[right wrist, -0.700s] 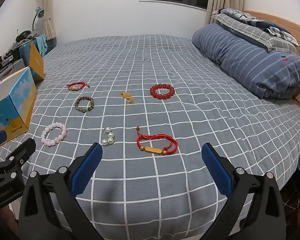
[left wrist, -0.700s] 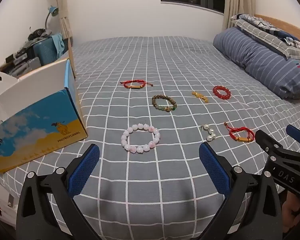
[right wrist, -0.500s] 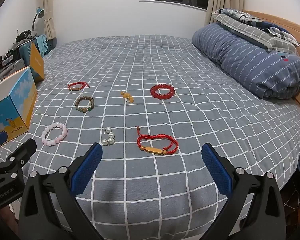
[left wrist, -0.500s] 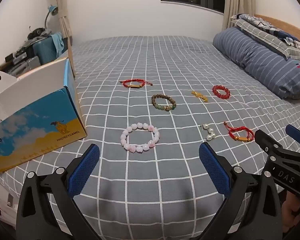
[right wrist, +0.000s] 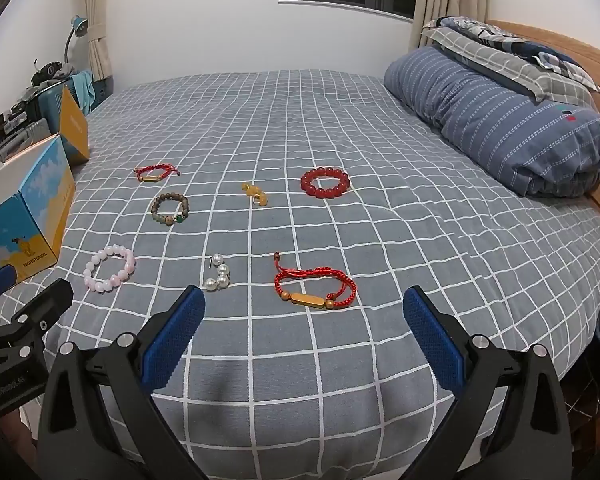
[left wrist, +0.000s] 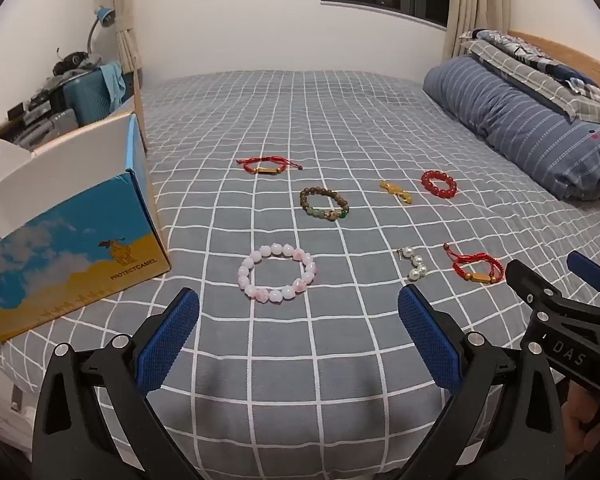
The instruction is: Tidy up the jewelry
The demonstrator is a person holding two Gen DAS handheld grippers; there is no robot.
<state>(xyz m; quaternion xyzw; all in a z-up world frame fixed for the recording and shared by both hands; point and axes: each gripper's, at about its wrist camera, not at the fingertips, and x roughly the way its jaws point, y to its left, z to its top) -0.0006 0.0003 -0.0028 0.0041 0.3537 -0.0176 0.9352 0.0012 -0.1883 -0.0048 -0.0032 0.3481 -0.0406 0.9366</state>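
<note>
Several pieces of jewelry lie on the grey checked bedspread. A pink bead bracelet (left wrist: 277, 272) (right wrist: 109, 268) lies just ahead of my open, empty left gripper (left wrist: 298, 332). A red cord bracelet with a gold bar (right wrist: 314, 287) (left wrist: 477, 267) lies just ahead of my open, empty right gripper (right wrist: 303, 334). Between them lies a pearl piece (right wrist: 218, 273) (left wrist: 415, 263). Farther back lie a brown bead bracelet (left wrist: 324, 203) (right wrist: 170, 208), a second red cord bracelet (left wrist: 269, 165) (right wrist: 156, 173), a small gold piece (left wrist: 397, 192) (right wrist: 255, 194) and a red bead bracelet (left wrist: 439, 183) (right wrist: 325, 182).
An open blue and yellow cardboard box (left wrist: 66, 236) (right wrist: 24, 220) stands on the bed's left edge. A rolled blue striped duvet (left wrist: 532, 128) (right wrist: 512, 128) and pillows lie at the right by the wooden headboard. A cluttered desk with a lamp (left wrist: 100, 20) stands beyond the box.
Both grippers have drifted slightly; the jewelry sits a touch farther away in the left wrist view. Nothing was taken hold of or let go.
</note>
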